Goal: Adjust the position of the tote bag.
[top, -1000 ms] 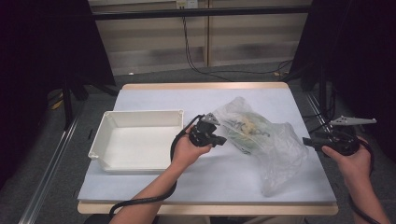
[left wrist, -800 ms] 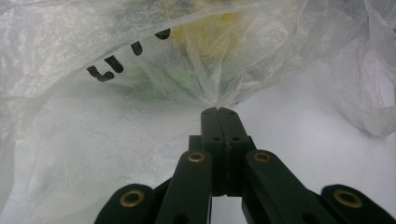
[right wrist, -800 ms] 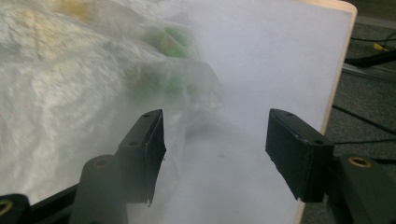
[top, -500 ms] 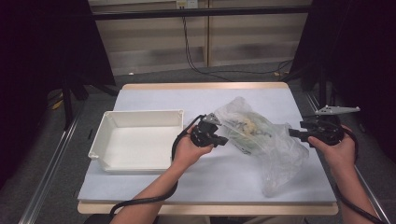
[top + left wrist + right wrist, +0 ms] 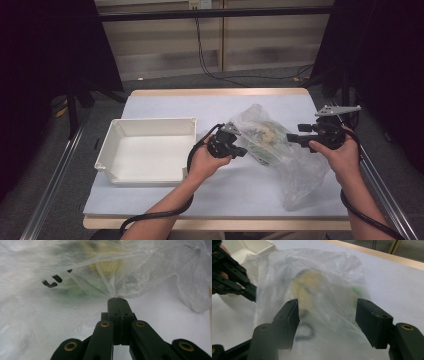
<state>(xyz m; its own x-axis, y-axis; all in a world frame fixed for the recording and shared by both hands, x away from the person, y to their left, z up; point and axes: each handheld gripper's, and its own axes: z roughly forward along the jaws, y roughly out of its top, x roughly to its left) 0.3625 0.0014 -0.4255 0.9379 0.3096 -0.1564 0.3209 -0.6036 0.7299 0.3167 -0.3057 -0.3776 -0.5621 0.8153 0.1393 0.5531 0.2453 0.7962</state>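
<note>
- My left gripper (image 5: 244, 151) is clamped on a pinch of the bag (image 5: 280, 160); in the left gripper view its jaws meet with a twist of clear film caught at their tips (image 5: 117, 298).
- The bag is clear, crumpled plastic and lies on the right half of the table (image 5: 165, 195), between my two hands.
- Through the film I see yellow and green contents (image 5: 105, 267) and some black print; what they are I cannot tell.
- My left gripper grips the bag at its left edge, the side that faces the bin (image 5: 145, 150).
- The bin is white and open-topped. It sits on the left half of the table, just beside my left hand (image 5: 207, 162), apart from the bag.
- My right gripper (image 5: 295, 139) is at the bag's right side, with its jaws apart.
- In the right gripper view the bag (image 5: 317, 290) shows in the wide gap between those jaws; the pads do not press on it.
- That view is blurred, so I cannot tell whether the jaws brush the film.
- The same view shows my left gripper (image 5: 252, 296) at the bag's far edge, with the bin's corner (image 5: 254, 246) behind it.
- My right hand (image 5: 340, 155) holds its gripper level, pointing left toward the bag.
- A black cable (image 5: 155, 217) trails from my left gripper along my forearm to the table's near edge.
</note>
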